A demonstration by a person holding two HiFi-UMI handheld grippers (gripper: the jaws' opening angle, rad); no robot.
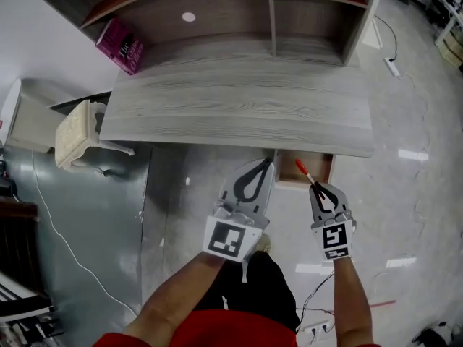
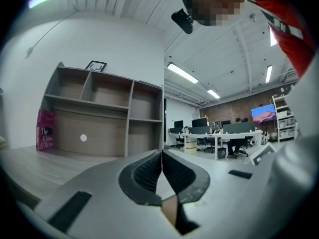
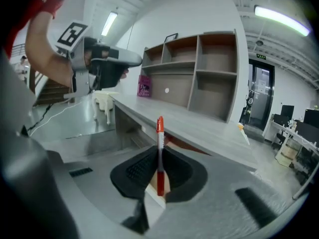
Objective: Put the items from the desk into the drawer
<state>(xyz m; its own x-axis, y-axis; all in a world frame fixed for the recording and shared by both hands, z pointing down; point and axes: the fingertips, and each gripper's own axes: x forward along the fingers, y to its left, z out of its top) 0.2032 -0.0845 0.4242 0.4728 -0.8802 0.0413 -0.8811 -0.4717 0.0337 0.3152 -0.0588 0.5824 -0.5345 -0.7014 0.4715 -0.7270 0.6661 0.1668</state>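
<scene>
Right hand-held gripper (image 1: 316, 188): jaws clamped on a red marker (image 3: 160, 148), a slim smooth plastic cylinder. Ribbed black pads pinch it low on the barrel, so most of its length stands out ahead of the jaws, probably for feeding it in end-first. The open drawer (image 1: 288, 172) lies just ahead of and below this gripper, under the worktop (image 1: 239, 107) edge.

Left hand-held gripper (image 1: 266, 163): jaws together, nothing between them, apparently idle.

Worktop: grey wood-grain laminate, flat. A pink box (image 1: 121, 45) leans far ahead of the left gripper.
</scene>
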